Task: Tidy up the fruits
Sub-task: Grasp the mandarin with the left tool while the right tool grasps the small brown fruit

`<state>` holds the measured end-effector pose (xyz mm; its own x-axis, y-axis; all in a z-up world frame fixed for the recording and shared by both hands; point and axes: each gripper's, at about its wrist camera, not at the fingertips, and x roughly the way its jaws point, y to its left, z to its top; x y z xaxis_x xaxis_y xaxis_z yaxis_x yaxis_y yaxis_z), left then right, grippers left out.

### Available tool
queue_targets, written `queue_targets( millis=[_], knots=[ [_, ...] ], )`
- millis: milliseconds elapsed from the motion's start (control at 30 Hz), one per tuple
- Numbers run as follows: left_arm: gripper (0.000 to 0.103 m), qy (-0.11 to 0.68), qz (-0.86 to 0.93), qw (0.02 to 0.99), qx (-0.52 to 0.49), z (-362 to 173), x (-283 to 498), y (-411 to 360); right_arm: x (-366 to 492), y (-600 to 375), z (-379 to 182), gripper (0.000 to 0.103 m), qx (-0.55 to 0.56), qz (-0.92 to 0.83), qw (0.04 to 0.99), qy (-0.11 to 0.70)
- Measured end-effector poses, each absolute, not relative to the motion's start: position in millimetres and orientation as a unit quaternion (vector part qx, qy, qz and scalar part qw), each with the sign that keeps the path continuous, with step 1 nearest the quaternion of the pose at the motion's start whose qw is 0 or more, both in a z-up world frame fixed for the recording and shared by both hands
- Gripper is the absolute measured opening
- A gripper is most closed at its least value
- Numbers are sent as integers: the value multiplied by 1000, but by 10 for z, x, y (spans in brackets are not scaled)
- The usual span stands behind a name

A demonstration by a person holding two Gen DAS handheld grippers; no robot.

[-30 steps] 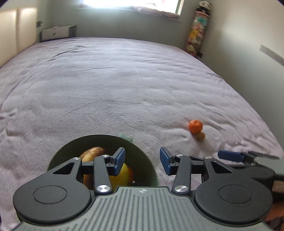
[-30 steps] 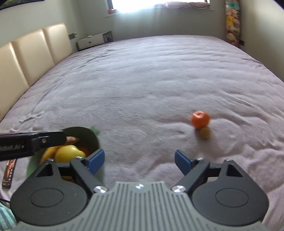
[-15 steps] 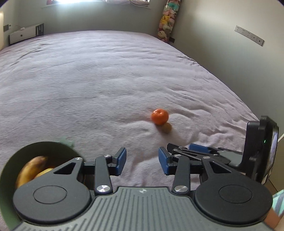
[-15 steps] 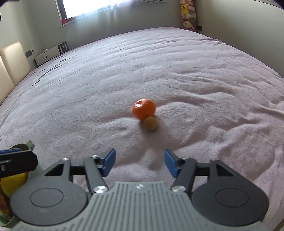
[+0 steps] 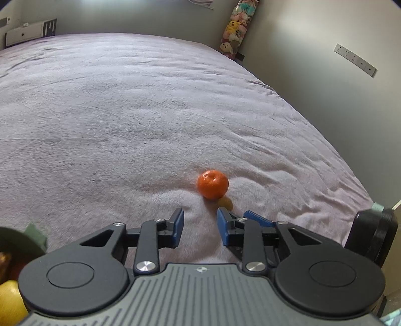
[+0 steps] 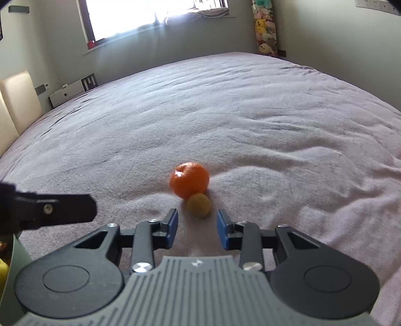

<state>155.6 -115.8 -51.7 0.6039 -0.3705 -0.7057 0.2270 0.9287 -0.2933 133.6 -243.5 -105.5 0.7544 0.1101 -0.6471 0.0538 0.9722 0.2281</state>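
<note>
Now both tools' jaws have narrowed, empty.

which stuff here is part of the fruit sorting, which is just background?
Job:
orange mandarin
small brownish fruit touching it
green bowl with fruit
left gripper, right gripper, both empty

Background:
bedspread
plush toys
white box
window

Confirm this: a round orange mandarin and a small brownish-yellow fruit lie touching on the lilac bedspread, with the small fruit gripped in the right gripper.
Not gripped. The right wrist view shows the small brownish-yellow fruit lying free on the lilac bedspread, ahead of the right gripper, touching the round orange mandarin.
</note>
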Motion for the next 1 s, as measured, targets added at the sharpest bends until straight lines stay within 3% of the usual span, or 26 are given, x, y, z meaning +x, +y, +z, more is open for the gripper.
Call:
queue_targets(
  millis=[300,600,700,767,1000],
  knots=[
    [33,427,-170,885,-73,-723,1864,-1268,1573,-2430,-1273,22,126,3,925,357],
    [34,433,-183,879,-85,-882,2076,-1447,1481,-2578,-1210,21,122,-80,934,327],
    [41,432,-191,878,-74,-929,2128,-1573,1467,-2700,-1212,21,136,-109,930,323],
    [52,429,-191,880,-67,-962,2154,-1642,1470,-2736,-1215,21,141,-111,929,323],
    [64,430,-184,882,-62,-1078,2255,-1787,1484,-2783,-1274,21,153,-112,924,331]
  ],
)
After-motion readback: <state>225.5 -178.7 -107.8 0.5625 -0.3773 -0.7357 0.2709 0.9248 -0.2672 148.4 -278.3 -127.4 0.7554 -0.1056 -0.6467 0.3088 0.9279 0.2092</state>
